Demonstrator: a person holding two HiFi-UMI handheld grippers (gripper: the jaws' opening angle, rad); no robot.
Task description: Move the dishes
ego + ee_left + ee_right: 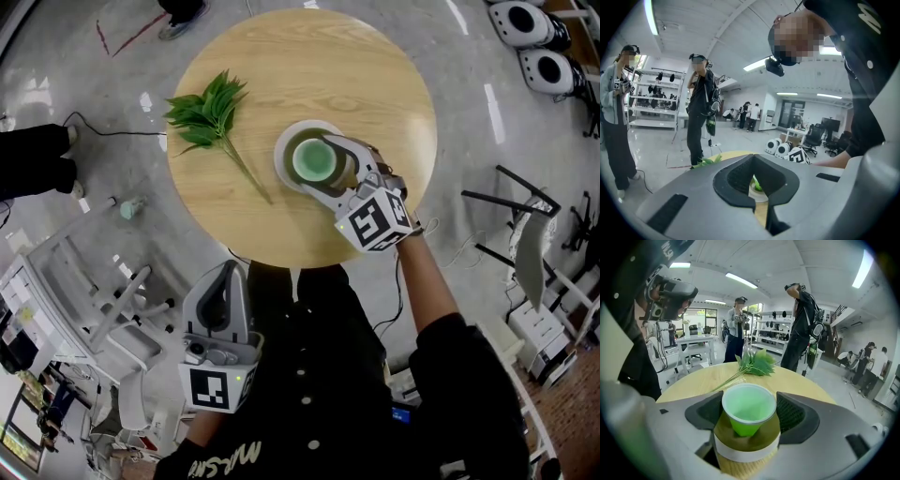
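A white bowl point(282, 150) with an olive inside sits right of centre on the round wooden table point(309, 66). A green paper cup point(312, 161) stands upright in it. My right gripper point(311, 164) reaches in from the near right, its jaws set wide on either side of the bowl, pads against its sides. In the right gripper view the cup point(747, 408) and bowl point(745, 451) fill the gap of that gripper point(749, 414). My left gripper point(227, 274) hangs below the table's near edge, shut and empty. In its own view the left gripper point(760, 199) shows only a thin slit.
A green leafy sprig point(208, 108) lies on the table's left part, its stem pointing toward the bowl. White racks point(94, 300) stand on the floor at the near left, and black stands point(525, 202) and white devices point(525, 23) at the right. People stand around point(801, 329).
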